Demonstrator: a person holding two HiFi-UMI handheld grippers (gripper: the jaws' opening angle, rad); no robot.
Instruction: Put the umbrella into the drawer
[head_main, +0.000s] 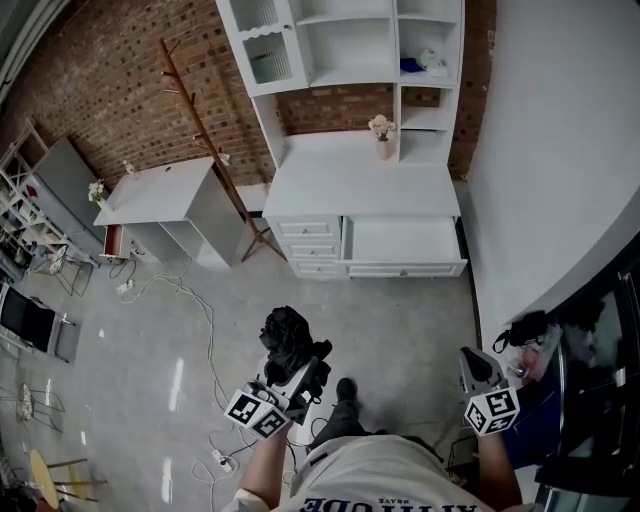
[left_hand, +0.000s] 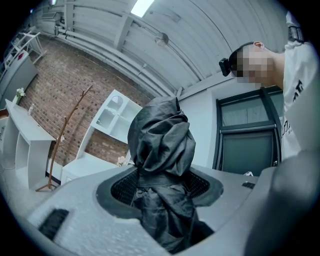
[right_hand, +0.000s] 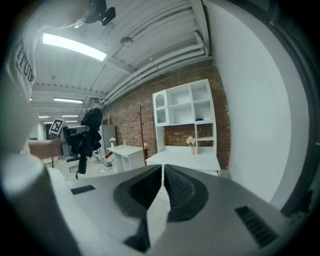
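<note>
We count one umbrella (head_main: 287, 335), one pulled-out drawer (head_main: 405, 268) at 12 o'clock, and two grippers. The umbrella is black, folded and crumpled. Our left gripper (head_main: 298, 378), at 7 o'clock, clamps it, well apart from the drawer. Our right gripper (head_main: 472, 362), at 5 o'clock, has its jaws together on nothing. We cannot see the umbrella's handle.

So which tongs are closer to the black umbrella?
Left. The left tongs are clamped on the umbrella, which sticks out past them. The right tongs are shut on nothing, off to its right, well apart from it.
</note>
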